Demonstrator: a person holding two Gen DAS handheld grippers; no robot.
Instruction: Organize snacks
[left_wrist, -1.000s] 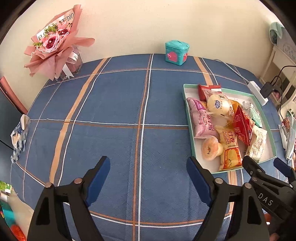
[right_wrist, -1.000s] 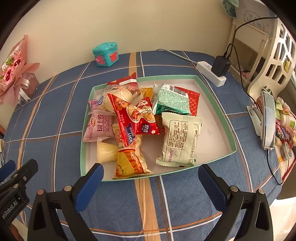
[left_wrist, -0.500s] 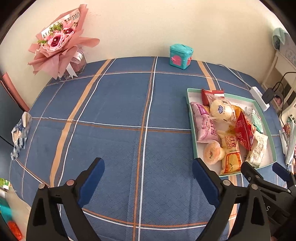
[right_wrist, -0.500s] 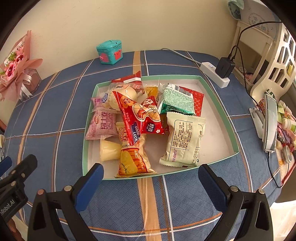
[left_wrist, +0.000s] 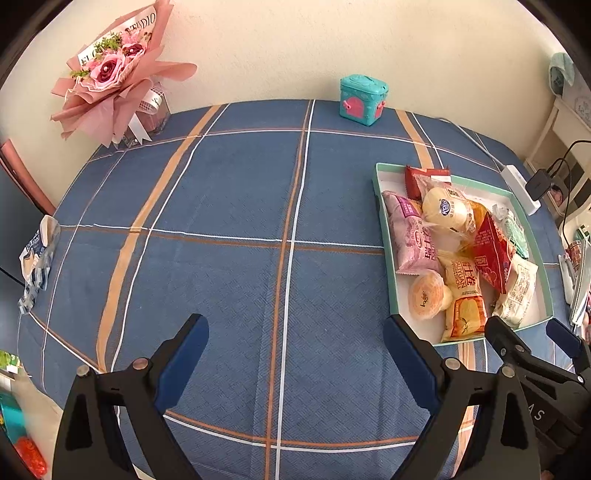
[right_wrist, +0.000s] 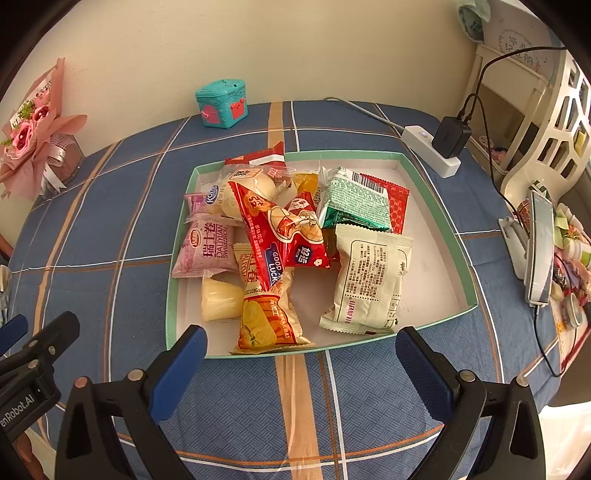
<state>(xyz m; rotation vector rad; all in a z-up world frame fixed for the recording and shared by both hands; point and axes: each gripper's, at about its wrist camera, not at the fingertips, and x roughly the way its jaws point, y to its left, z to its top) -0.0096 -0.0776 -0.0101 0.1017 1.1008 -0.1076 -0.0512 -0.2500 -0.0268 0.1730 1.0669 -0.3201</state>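
1. Table (left_wrist: 229, 206), blue plaid cloth, bears everything.
2. Tray (right_wrist: 436, 236) sits right of centre, holding a heap of snack packs.
3. Right gripper (right_wrist: 301, 350) spread wide, nothing between its pads; hangs at the tray's near edge, yellow pack (right_wrist: 266, 317) just beyond.
4. Left gripper (left_wrist: 295, 339) spread wide, empty, over bare cloth; tray to its far right.
5. White pack (right_wrist: 369, 280) lies right of the red pack (right_wrist: 284, 232); pink pack (right_wrist: 208, 245) at the tray's left wall.
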